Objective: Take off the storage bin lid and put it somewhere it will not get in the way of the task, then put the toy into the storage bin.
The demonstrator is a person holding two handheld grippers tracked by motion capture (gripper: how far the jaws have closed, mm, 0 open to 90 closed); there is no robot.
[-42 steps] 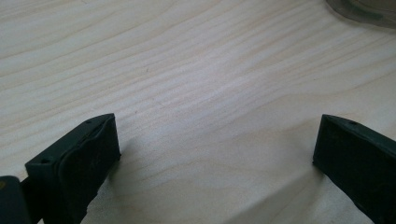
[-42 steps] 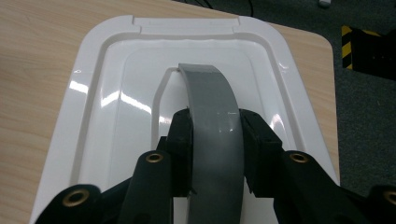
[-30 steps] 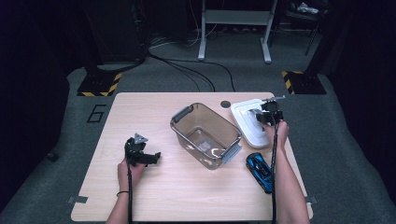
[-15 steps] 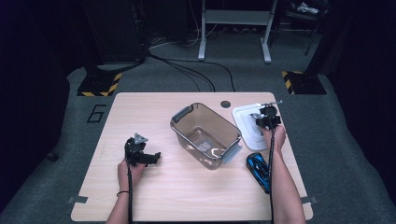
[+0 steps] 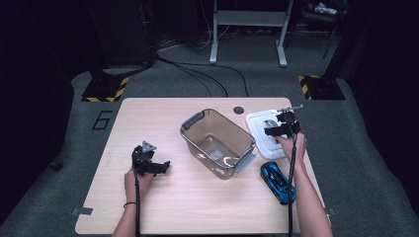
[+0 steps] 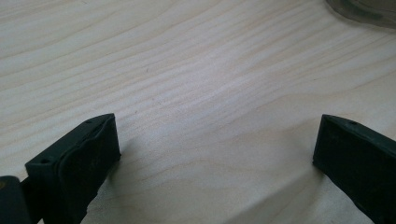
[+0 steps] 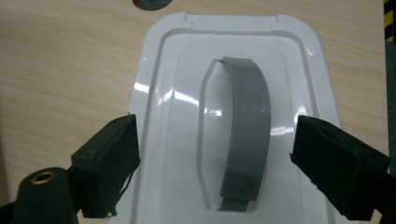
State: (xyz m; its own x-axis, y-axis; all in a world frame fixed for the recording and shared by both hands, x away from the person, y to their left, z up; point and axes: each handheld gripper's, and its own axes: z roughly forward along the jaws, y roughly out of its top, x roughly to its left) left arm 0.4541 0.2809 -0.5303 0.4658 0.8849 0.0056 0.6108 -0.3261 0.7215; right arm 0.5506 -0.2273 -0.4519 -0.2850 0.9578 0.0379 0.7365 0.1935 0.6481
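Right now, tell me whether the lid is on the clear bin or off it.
Off. The white lid lies flat on the table beside the clear bin, whose top is uncovered. The right tool hovers open over the lid's grey handle.

A large dark numeral "6" (image 5: 102,120) stands on the grey floor (image 5: 64,163) just left of the table's far left corner (the one readable mark here).

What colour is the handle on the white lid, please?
Grey; the handle shows best in the right gripper view.
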